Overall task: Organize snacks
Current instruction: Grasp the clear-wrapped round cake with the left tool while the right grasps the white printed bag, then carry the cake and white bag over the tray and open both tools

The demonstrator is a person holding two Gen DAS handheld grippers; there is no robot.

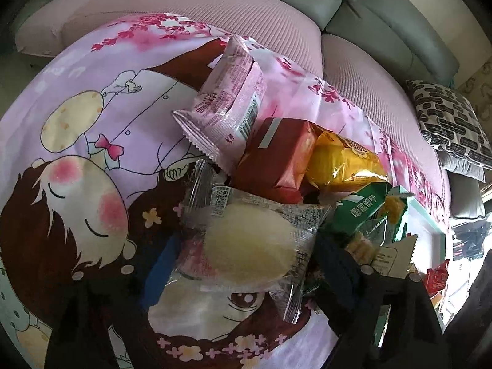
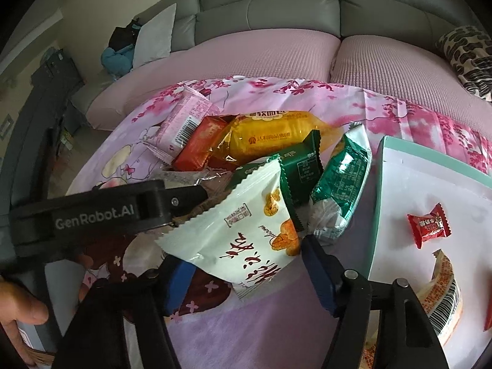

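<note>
Gaping right gripper (image 2: pixel 246 272) straddles glossy white crinkle-edged pouch (image 2: pixel 246 230) on printed cloth (image 2: pixel 261 332).

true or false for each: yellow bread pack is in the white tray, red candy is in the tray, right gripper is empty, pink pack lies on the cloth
1. The yellow bread pack lies in the white tray. False: it lies in the pile on the cloth.
2. The red candy lies in the tray. True.
3. The right gripper is empty. False: the white snack bag sits between its fingers.
4. The pink pack lies on the cloth. True.
</note>
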